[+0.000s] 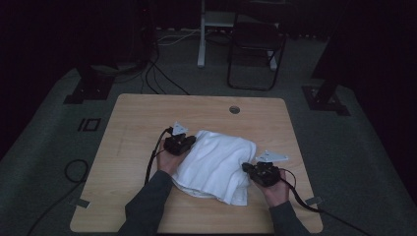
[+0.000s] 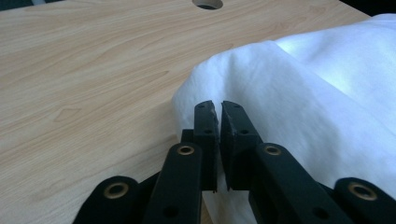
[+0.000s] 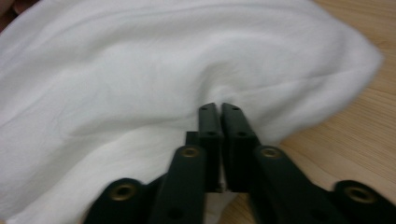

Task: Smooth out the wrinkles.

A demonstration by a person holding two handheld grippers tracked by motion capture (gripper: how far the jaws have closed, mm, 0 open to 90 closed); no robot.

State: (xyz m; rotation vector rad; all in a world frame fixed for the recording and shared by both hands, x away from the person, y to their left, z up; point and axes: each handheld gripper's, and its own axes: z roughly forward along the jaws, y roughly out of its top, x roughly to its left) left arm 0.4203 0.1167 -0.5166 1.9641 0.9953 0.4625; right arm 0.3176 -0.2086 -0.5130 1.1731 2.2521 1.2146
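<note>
Dim grey carpet surrounds one light wooden table (image 1: 137, 123), with a dark folding chair (image 1: 255, 49) and a white desk leg (image 1: 201, 39) standing well behind it. One round cable hole (image 1: 234, 109) sits near the table's far edge.

One white cloth (image 1: 216, 164) lies in a soft folded heap at the middle of the table, nearer the person's edge than the far edge. Two grippers work on it, one at each side.

At the cloth's upper left corner sits the left gripper (image 1: 189, 141), carried by a hand whose dark-sleeved forearm comes up from the bottom of the high view and angles slightly toward the middle. In the left gripper view its jaws stand nearly together, with a fold of the cloth (image 2: 299, 102) pinched between them.

At the cloth's lower right edge sits the right gripper (image 1: 247, 168), pointing leftward into the fabric, with its hand and sleeve rising from the bottom right. In the right gripper view its jaws are pressed close, clamped on a gathered pucker of the cloth (image 3: 163, 70).

One black cable trails from each gripper toward the near table edge.
</note>
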